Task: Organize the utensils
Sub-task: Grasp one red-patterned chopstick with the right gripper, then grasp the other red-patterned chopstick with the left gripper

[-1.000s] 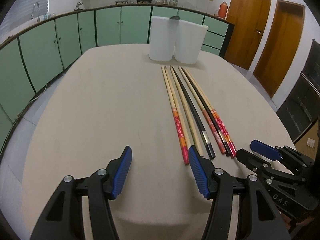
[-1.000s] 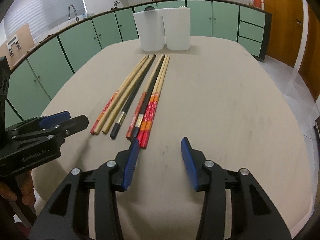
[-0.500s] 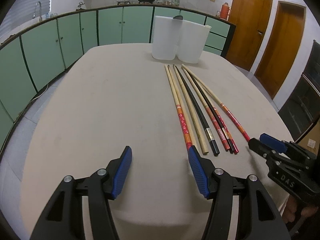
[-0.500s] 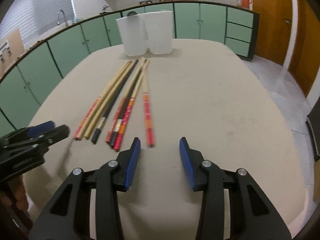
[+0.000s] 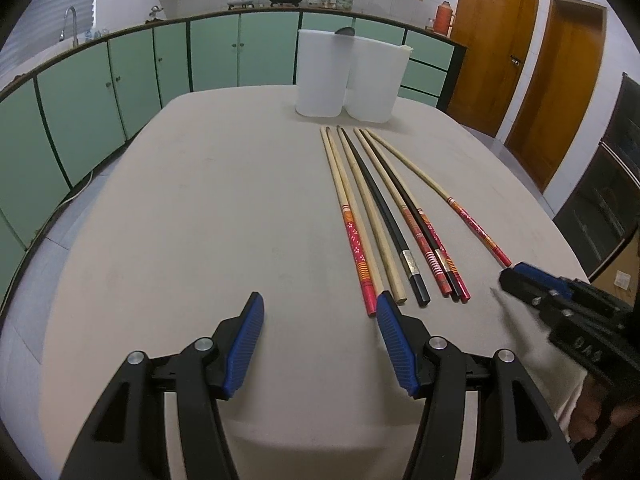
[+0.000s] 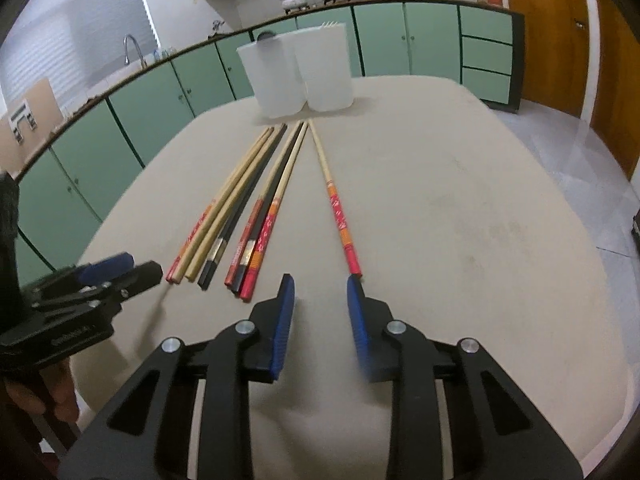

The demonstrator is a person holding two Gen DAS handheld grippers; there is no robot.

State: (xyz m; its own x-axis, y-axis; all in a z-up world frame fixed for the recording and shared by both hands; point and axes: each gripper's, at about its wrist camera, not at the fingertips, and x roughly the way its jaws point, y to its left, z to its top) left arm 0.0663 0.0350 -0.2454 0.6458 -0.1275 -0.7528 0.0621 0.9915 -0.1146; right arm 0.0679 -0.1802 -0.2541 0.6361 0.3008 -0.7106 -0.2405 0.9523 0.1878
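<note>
Several long chopsticks (image 5: 384, 216) lie side by side on the beige table (image 5: 200, 220), tips toward two white containers (image 5: 320, 72) at the far end. One pale chopstick with a red end (image 6: 338, 208) lies apart, angled off the bundle (image 6: 240, 208) to the right. My right gripper (image 6: 320, 292) hovers just behind that red end; its jaws are closing with nothing between them. The red end lies just ahead of the right finger (image 6: 356, 300). My left gripper (image 5: 320, 308) stands open and empty at the near end of the bundle's leftmost chopstick.
Each gripper shows in the other's view: the right gripper (image 5: 516, 276) at the table's right side, the left gripper (image 6: 128, 268) at the left. Green cabinets (image 5: 100, 92) ring the table. Wooden doors (image 5: 500, 52) stand at the far right.
One red-ended chopstick has swung out of the bundle to the right. The right gripper has shifted behind it and its jaws have narrowed. The left gripper has not moved.
</note>
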